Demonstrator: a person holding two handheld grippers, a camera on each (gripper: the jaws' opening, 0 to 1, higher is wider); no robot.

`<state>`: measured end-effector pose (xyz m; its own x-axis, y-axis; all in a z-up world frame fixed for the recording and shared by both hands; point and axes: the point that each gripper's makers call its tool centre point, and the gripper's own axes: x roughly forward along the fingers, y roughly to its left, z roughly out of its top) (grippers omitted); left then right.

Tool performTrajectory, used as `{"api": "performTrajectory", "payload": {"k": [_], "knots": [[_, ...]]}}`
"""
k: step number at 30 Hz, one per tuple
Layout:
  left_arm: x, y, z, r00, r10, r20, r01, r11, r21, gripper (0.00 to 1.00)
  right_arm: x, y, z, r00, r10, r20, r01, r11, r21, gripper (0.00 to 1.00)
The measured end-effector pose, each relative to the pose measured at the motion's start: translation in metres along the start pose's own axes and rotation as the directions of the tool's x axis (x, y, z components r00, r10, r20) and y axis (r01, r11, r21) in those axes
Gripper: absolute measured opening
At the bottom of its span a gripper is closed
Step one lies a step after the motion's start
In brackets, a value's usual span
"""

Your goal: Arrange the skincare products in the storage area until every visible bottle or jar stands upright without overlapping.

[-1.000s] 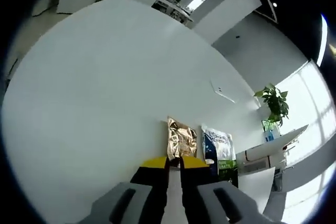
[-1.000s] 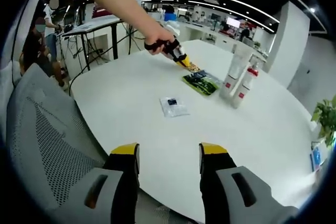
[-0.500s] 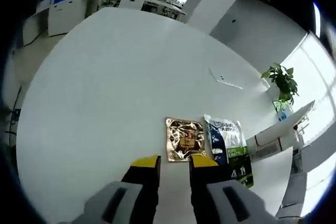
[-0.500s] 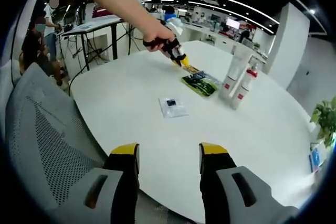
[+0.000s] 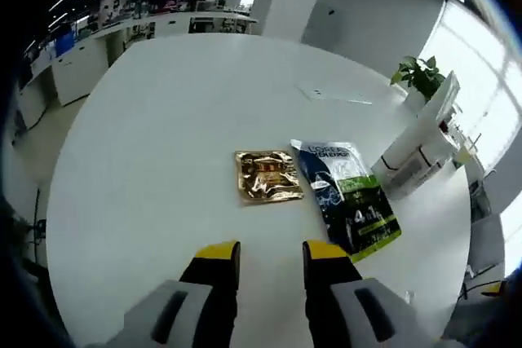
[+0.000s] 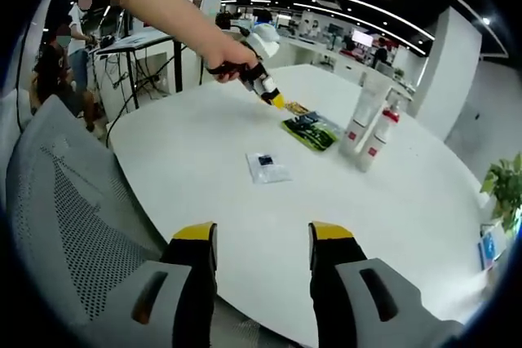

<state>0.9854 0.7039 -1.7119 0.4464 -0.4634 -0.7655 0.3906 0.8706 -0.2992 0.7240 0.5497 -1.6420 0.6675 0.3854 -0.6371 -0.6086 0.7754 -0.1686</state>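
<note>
In the left gripper view a gold sachet point(image 5: 267, 175) lies flat on the white table point(image 5: 155, 144), with a dark blue and green sachet point(image 5: 347, 199) right beside it. My left gripper point(image 5: 269, 254) hovers short of the gold sachet, open, with nothing between its yellow-tipped jaws. The right gripper view has the left gripper point(image 6: 277, 102) in a person's hand above the gold sachet point(image 6: 295, 107) and the dark sachet point(image 6: 311, 129). A small clear sachet point(image 6: 267, 166) lies nearer. Two white tubes with red labels point(image 6: 365, 116) point(image 6: 383, 138) stand upright behind. My right gripper point(image 6: 263, 238) is open over the table's near edge.
A grey mesh chair point(image 6: 65, 201) stands at the table's edge to the left of my right gripper. A flat white card point(image 5: 334, 94) lies farther across the table. A potted plant point(image 5: 420, 77) stands beyond it. Desks and people are in the background.
The left gripper's jaws have spread wider and it has drawn back and up from the gold sachet, which now lies flat. The right gripper has stayed still.
</note>
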Motion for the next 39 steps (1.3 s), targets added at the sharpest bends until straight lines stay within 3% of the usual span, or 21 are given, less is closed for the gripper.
{"api": "performTrajectory", "payload": {"k": [3,8,11,14,20,33,39], "knots": [[-0.003,-0.008,-0.007,1.000,-0.007,-0.007,0.007,1.000,0.020,0.32,0.000,0.000,0.000,1.000,0.001,-0.003,-0.001,1.000,-0.003,0.42],[-0.006,-0.024,-0.016,0.999,-0.037,0.013,0.037,0.999,-0.012,0.31,0.000,0.000,0.000,1.000,-0.001,-0.002,0.001,1.000,-0.004,0.42],[-0.006,-0.036,-0.023,0.998,-0.062,0.013,0.061,0.998,0.036,0.31,0.000,0.001,0.000,1.000,0.000,-0.002,0.000,1.000,-0.008,0.42],[-0.004,-0.038,-0.019,0.998,-0.054,0.015,0.052,0.995,0.085,0.33,0.000,0.001,0.000,1.000,-0.001,-0.001,0.001,1.000,-0.010,0.42],[0.005,-0.039,-0.003,0.997,-0.064,0.045,0.062,0.997,0.041,0.37,0.000,-0.001,-0.001,1.000,-0.006,-0.006,0.006,1.000,-0.009,0.41],[0.017,-0.061,-0.011,0.992,-0.129,-0.014,0.130,0.991,0.045,0.35,0.000,-0.001,-0.002,1.000,-0.008,-0.011,0.008,1.000,-0.005,0.39],[0.017,-0.063,-0.011,0.991,-0.130,-0.021,0.131,0.990,0.060,0.35,0.000,-0.001,-0.002,1.000,-0.007,-0.012,0.007,1.000,-0.002,0.39]]}}
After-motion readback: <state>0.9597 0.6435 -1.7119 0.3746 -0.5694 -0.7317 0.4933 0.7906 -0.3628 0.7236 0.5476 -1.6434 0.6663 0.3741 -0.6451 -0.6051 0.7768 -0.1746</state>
